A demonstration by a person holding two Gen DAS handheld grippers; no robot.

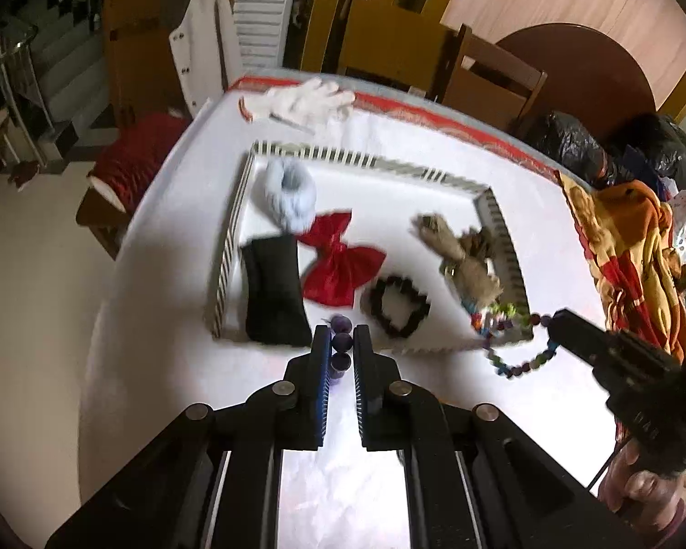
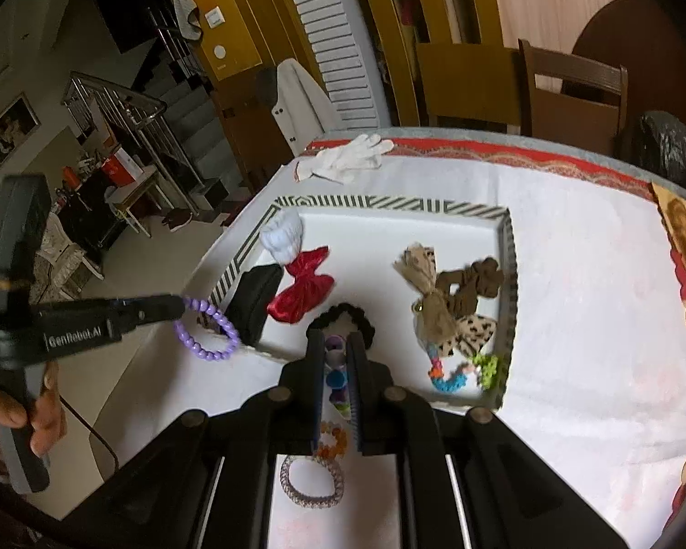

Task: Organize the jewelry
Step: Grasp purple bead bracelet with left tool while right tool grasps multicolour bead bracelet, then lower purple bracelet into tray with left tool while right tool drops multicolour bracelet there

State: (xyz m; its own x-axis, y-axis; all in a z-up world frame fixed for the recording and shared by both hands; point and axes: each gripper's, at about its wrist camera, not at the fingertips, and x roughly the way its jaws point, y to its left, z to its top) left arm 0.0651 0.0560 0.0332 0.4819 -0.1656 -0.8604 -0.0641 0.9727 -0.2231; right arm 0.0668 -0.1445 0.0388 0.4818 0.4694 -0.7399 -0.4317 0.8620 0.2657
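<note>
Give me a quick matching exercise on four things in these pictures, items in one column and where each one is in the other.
Items:
1. purple bead bracelet
2. multicoloured bead necklace
3. red bow
4. white glove

Places:
A. inside the striped tray
B. gripped by the left tongs
C. on the cloth beyond the tray
D. gripped by the right tongs

Pairs: 1-B, 2-D, 3-A, 4-C
</note>
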